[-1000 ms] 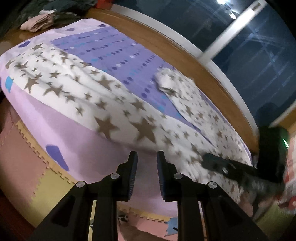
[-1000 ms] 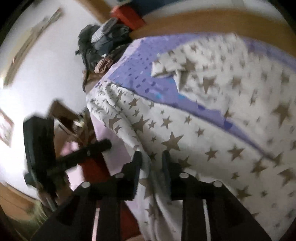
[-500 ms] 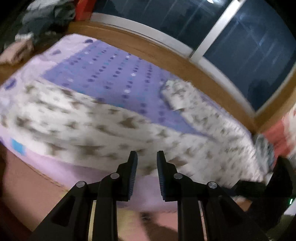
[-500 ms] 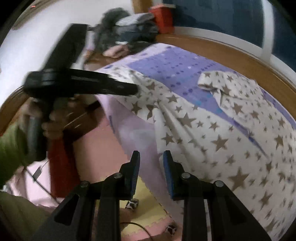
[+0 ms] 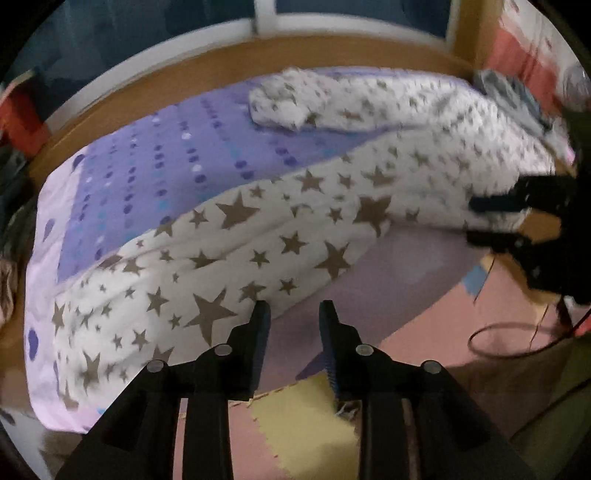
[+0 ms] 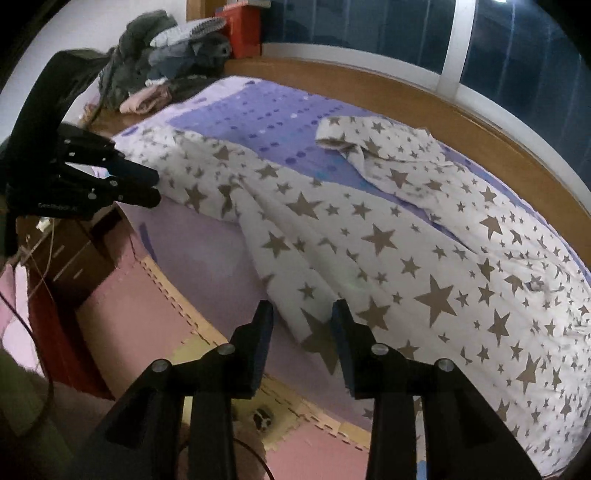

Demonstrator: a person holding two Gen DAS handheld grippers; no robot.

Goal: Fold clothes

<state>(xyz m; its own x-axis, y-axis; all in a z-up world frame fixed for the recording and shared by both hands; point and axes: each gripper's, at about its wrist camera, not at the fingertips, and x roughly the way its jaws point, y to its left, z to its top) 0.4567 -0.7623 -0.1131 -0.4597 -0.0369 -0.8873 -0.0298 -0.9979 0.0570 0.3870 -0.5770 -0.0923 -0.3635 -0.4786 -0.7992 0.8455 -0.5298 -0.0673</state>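
Both the left gripper (image 5: 293,314) and right gripper (image 6: 301,314) are opening, empty; the star-print garment (image 6: 388,236) overhanging the bed (image 6: 207,254) could slip floorward.

- You're in a home bedroom: bed (image 6: 280,110) with purple dotted sheet, wooden frame under a dark window (image 6: 369,26).
- Foam puzzle mat floor (image 6: 140,306), clothes pile (image 6: 166,62) in the corner, wooden drawers (image 6: 74,254).

Bed (image 6: 229,254) with purple dotted sheet (image 6: 258,114); star-print white cloth (image 6: 424,258) spread across it, draping over the edge
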